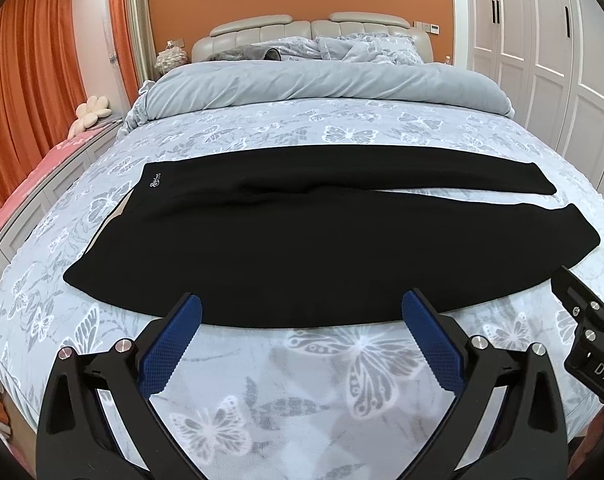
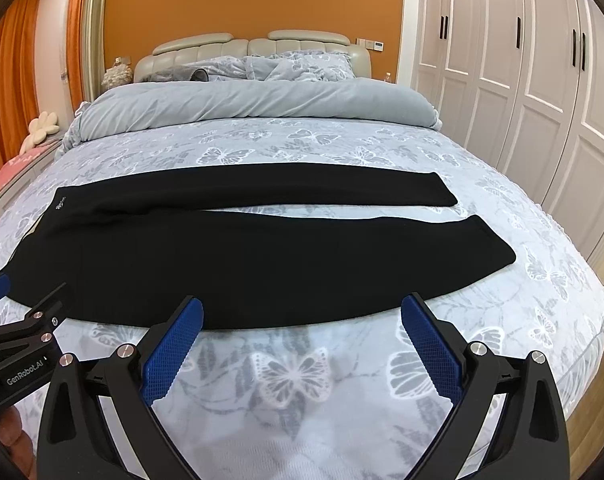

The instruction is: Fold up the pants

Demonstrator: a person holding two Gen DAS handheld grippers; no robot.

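- The black pants (image 1: 302, 248) lay flat across the bed (image 1: 262, 380), waistband toward the bed's left edge and the two leg ends toward its right edge
- The near leg ran along the bed's foot edge; the far leg (image 2: 302, 188) lay apart from it, with a sliver of butterfly-print cover showing between them toward the cuffs
- The left gripper (image 1: 302, 312) hovered just short of the near hem, its jaws spread wide and holding nothing
- The right gripper (image 2: 302, 314) sat beside it, equally wide open and empty, its blue pads (image 2: 174, 344) over bare cover at the foot edge
- Each wrist view caught the other tool at its margin, so the two stood close together rather than at the garment's ends
- Judged from this layout, no fold had been made yet; the step in hand looked like the approach for a first grasp
- The next move probably called for closing on the near leg's long edge at two spread points and carrying it over onto the far leg, edges matched
- The cloth looked soft and limp, so a single-layer pinch might drag or bunch it
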